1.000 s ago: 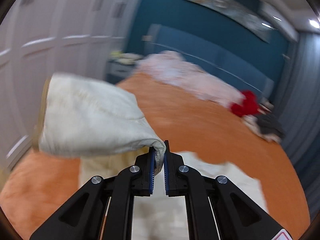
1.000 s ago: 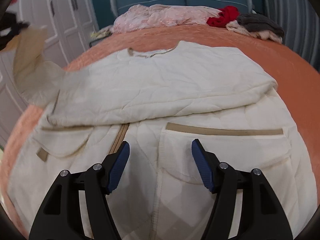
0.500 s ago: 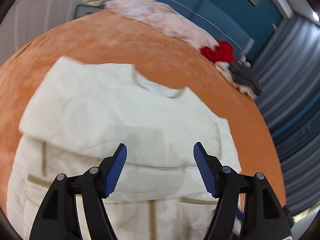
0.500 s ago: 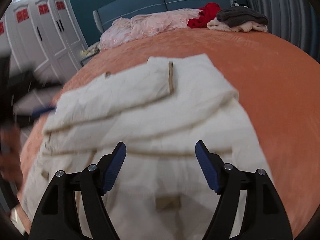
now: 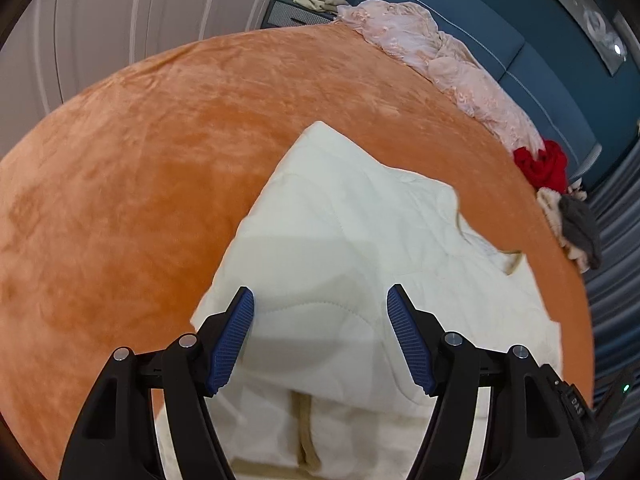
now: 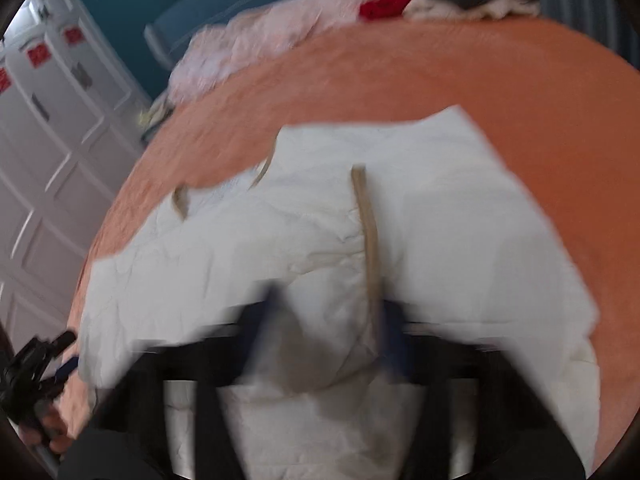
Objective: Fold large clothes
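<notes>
A large cream quilted jacket (image 5: 360, 240) with tan trim lies on the orange bed (image 5: 140, 160), both sleeves folded across its front. My left gripper (image 5: 320, 336) is open and empty, just above the folded sleeve. In the right wrist view the jacket (image 6: 440, 220) fills the middle, with a tan cuff band (image 6: 370, 240) running down it. My right gripper (image 6: 328, 340) is blurred by motion, low over the jacket; its jaws stand apart around the fabric near the cuff band.
A pink quilt (image 5: 440, 60), a red garment (image 5: 540, 168) and grey and beige clothes (image 5: 576, 228) lie along the bed's far edge by the blue headboard (image 5: 500, 40). White wardrobe doors (image 6: 48, 160) stand on the left. The left gripper shows in the right wrist view (image 6: 36, 364).
My left gripper let go of the sleeve, which now lies folded across the jacket, and opened. My right gripper moved forward and down toward the cuff band.
</notes>
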